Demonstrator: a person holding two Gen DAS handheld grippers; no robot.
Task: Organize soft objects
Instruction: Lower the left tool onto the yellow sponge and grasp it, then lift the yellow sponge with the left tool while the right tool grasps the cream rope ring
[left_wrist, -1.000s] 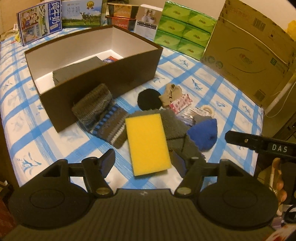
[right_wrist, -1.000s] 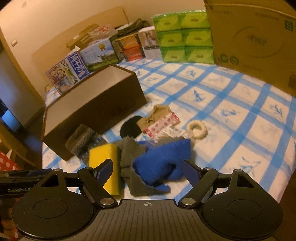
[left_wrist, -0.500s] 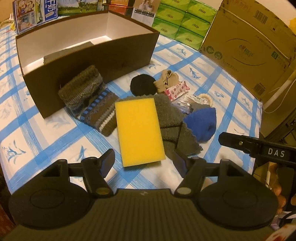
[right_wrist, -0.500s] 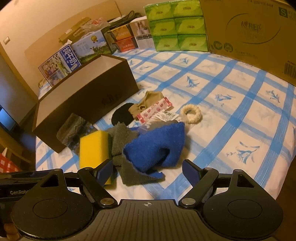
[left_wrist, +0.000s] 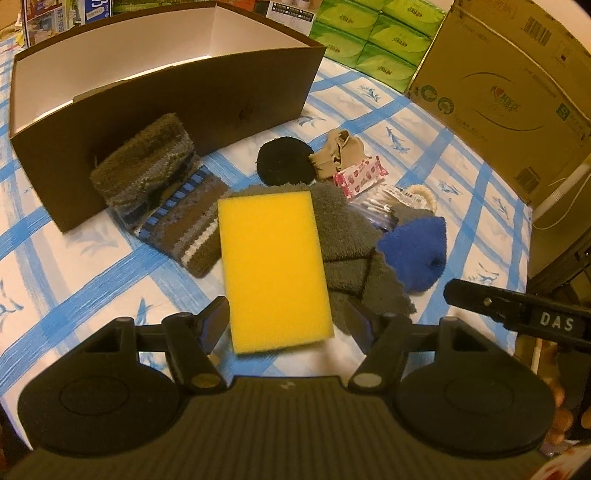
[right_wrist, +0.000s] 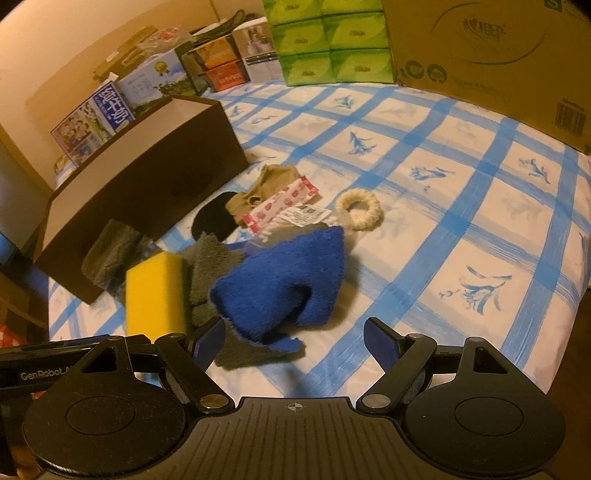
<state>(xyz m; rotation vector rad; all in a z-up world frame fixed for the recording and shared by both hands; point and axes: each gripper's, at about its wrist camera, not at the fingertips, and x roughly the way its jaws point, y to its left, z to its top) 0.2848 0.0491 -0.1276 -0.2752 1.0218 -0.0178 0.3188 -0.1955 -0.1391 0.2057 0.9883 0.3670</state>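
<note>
A yellow sponge (left_wrist: 273, 266) lies on a grey fleece cloth (left_wrist: 343, 229) in a pile of soft things on the blue-checked sheet. My left gripper (left_wrist: 286, 321) is open, its fingers on either side of the sponge's near end without pressing it. A blue fuzzy cloth (right_wrist: 284, 284) lies just ahead of my right gripper (right_wrist: 293, 334), which stands open and empty. Also in the pile are a striped knitted piece (left_wrist: 162, 192), a black round pad (left_wrist: 284, 162), a beige cloth (left_wrist: 338, 157), a pink-patterned packet (left_wrist: 360, 175) and a cream scrunchie (right_wrist: 360, 208). Behind them stands an open brown box (left_wrist: 184, 92).
A large cardboard carton (left_wrist: 498, 81) and green tissue packs (left_wrist: 380, 37) line the far side. Printed boxes (right_wrist: 147, 81) stand behind the brown box. The sheet's edge drops off at the right (left_wrist: 532, 221). Bare sheet (right_wrist: 461, 221) lies right of the blue cloth.
Both grippers have sunk toward the pile. The sponge now reaches between the left fingers, and the blue cloth sits closer to the right ones. Neither gripper's opening has changed.
</note>
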